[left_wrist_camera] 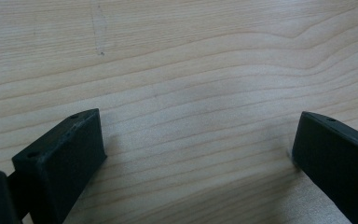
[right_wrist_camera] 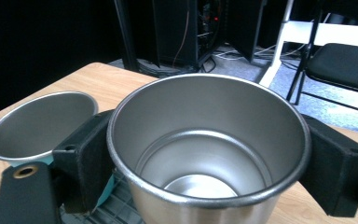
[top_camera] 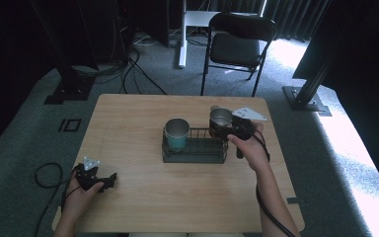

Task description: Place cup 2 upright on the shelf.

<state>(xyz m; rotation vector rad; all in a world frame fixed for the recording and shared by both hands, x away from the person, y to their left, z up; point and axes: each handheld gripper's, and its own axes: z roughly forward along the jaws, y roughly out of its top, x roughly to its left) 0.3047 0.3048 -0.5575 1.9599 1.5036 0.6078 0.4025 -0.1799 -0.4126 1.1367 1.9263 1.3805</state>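
A steel cup (top_camera: 220,117) is upright and empty, and my right gripper (top_camera: 221,129) is shut on its sides, holding it over the right end of a dark wire rack (top_camera: 197,150). In the right gripper view the steel cup (right_wrist_camera: 209,140) sits between the two black jaws of that gripper (right_wrist_camera: 209,161). A second metal cup with a teal outside (top_camera: 176,133) stands in the rack's left end, and shows again as the teal cup (right_wrist_camera: 39,126). My left gripper (top_camera: 107,180) rests open on the table (top_camera: 143,197) near its front left, with bare wood between the jaws of the left gripper (left_wrist_camera: 198,140).
The rack stands mid-table, with bare wood all round it. Behind the table are a black folding chair (top_camera: 239,44), floor cables (top_camera: 138,74) and dark stand posts (top_camera: 71,74). A cable (top_camera: 47,175) loops off the table's left edge.
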